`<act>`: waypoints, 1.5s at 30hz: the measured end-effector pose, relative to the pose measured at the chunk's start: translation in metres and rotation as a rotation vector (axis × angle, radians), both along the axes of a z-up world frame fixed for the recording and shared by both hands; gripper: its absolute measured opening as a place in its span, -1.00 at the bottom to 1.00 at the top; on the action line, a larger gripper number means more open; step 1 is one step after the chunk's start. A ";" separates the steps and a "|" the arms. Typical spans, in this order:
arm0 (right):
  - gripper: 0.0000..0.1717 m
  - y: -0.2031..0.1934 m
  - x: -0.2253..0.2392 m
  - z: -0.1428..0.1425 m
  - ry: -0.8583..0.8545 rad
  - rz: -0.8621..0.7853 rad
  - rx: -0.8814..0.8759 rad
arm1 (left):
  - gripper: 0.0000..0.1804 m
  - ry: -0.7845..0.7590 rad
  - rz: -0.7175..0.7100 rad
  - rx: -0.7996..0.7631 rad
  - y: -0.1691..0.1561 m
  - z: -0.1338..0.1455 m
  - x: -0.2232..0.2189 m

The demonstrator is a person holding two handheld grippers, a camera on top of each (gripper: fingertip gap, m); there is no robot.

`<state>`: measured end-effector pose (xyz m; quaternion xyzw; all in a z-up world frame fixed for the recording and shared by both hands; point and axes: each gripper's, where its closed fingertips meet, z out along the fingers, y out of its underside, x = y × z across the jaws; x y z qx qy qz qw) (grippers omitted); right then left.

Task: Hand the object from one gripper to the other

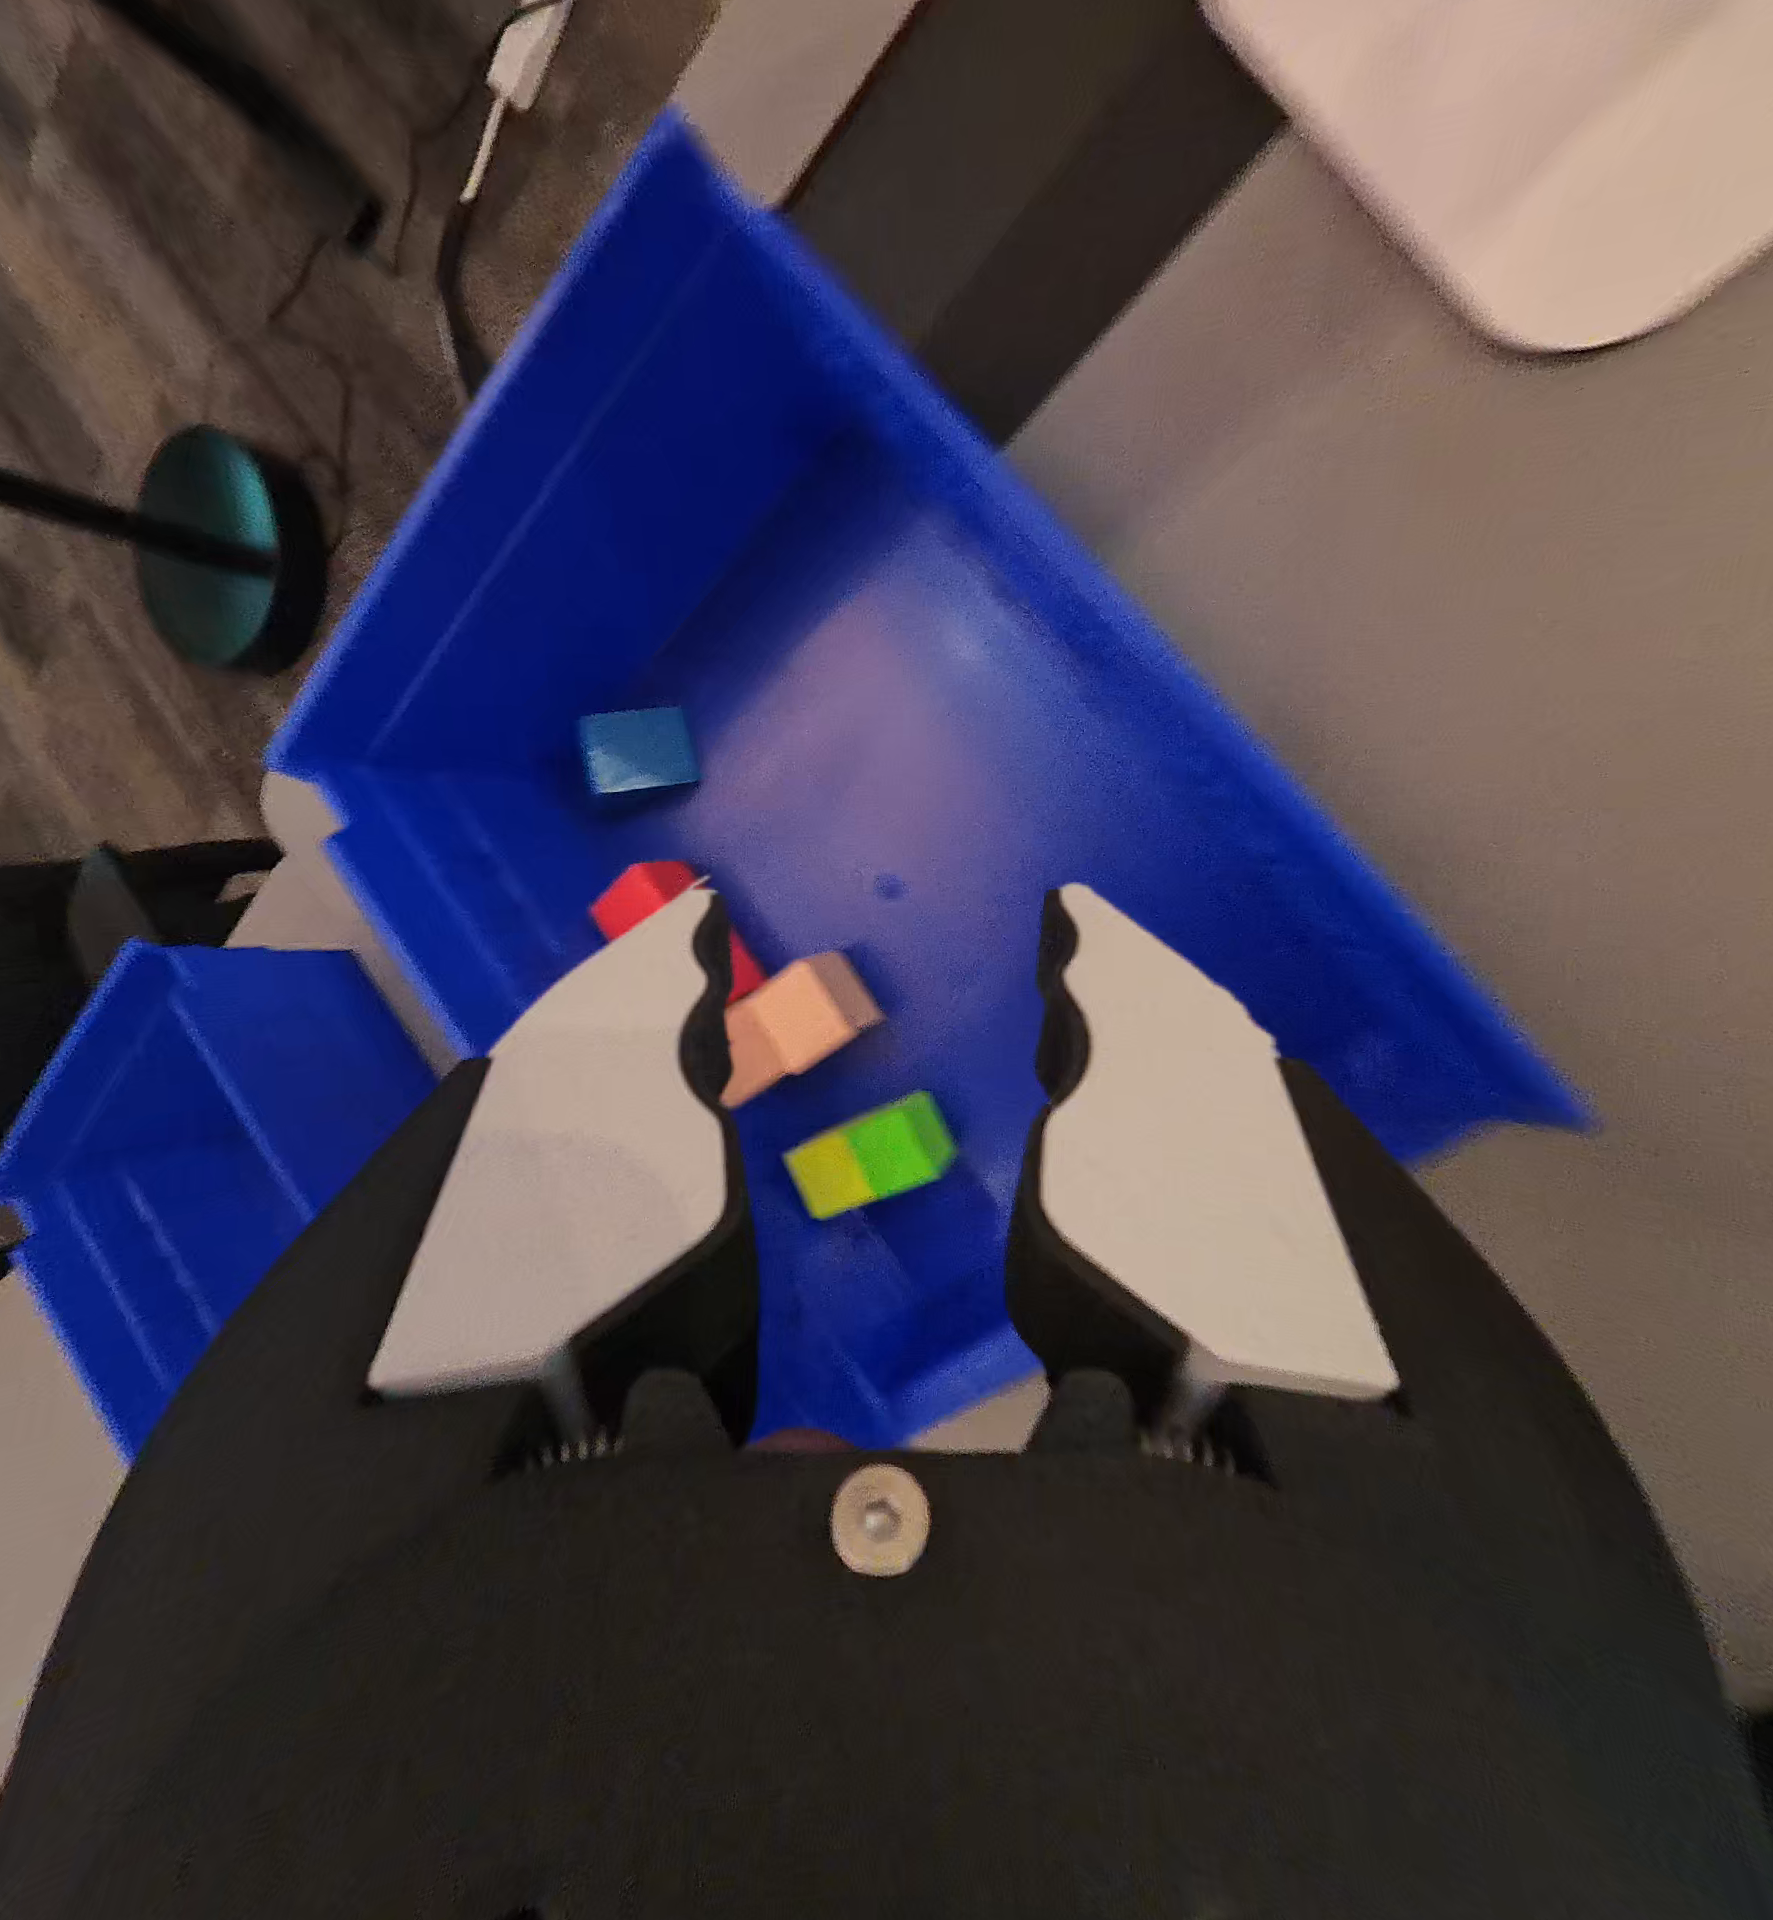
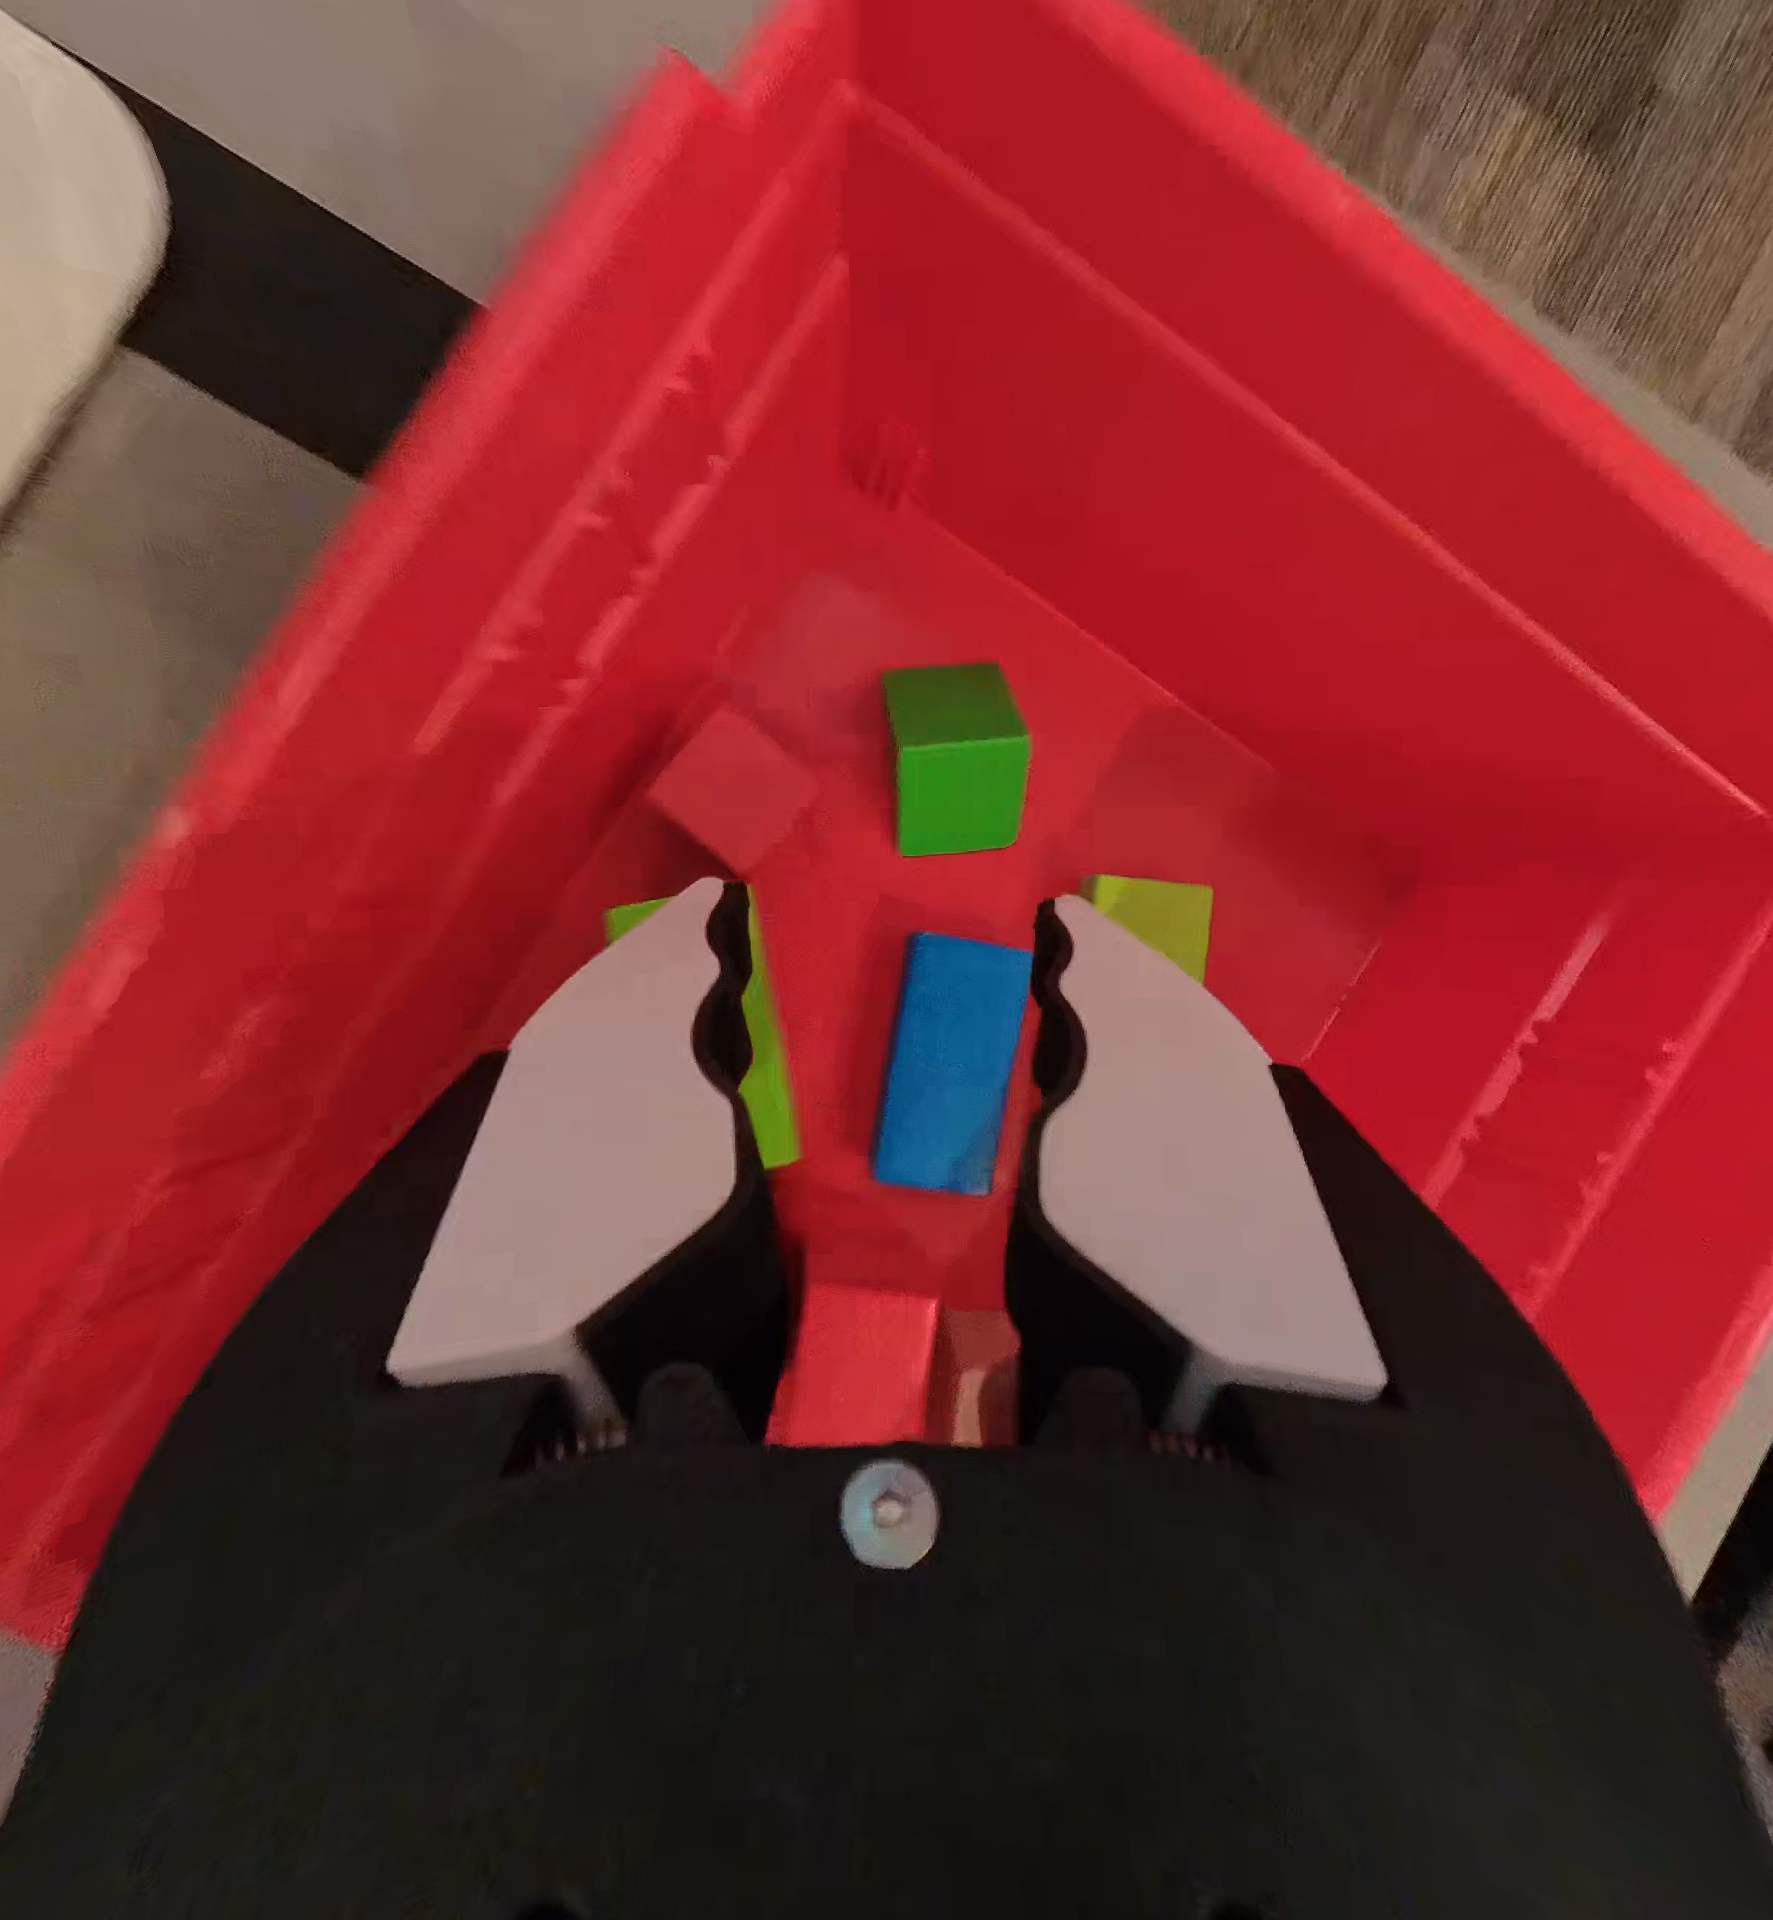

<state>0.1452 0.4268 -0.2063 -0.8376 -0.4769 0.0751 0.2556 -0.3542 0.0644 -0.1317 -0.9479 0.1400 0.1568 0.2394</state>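
The left tool (image 1: 877, 904) hangs over a blue bin (image 1: 653, 436) on the grey tabletop (image 1: 1484, 727), its fingers spread wide and gripping nothing. Below it in the bin lie a blue block (image 1: 639, 750), a red block (image 1: 643, 896), a tan block (image 1: 799, 1023) and a yellow-green block (image 1: 871, 1153). The right tool (image 2: 887, 899) hangs over a red bin (image 2: 1277, 436), likewise spread wide with nothing in its grip. A blue block (image 2: 949, 1060) lies on the bin floor between its fingers, close beside the right one. A green cube (image 2: 955, 764) sits farther ahead.
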 end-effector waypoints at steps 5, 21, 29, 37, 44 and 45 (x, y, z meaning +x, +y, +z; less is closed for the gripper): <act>-0.46 -0.033 -0.009 0.029 0.052 0.058 0.090 | -0.35 0.082 0.080 -0.177 0.025 -0.047 -0.073; -0.53 -0.066 -0.044 0.058 0.085 0.188 0.166 | -0.67 -0.149 0.352 -0.260 0.071 -0.121 -0.115; -0.53 -0.074 -0.048 0.061 0.086 0.214 0.170 | -0.49 -0.216 -0.038 -0.265 0.053 -0.100 -0.035; -0.53 -0.082 -0.056 0.068 0.091 0.250 0.187 | -0.38 0.150 -0.501 -0.314 0.058 -0.100 -0.055; -0.53 -0.082 -0.057 0.065 0.086 0.252 0.182 | -0.33 0.212 -0.629 -0.430 0.066 -0.123 -0.073; -0.53 -0.082 -0.058 0.064 0.082 0.254 0.182 | -0.35 0.200 -0.637 -0.452 0.064 -0.128 -0.074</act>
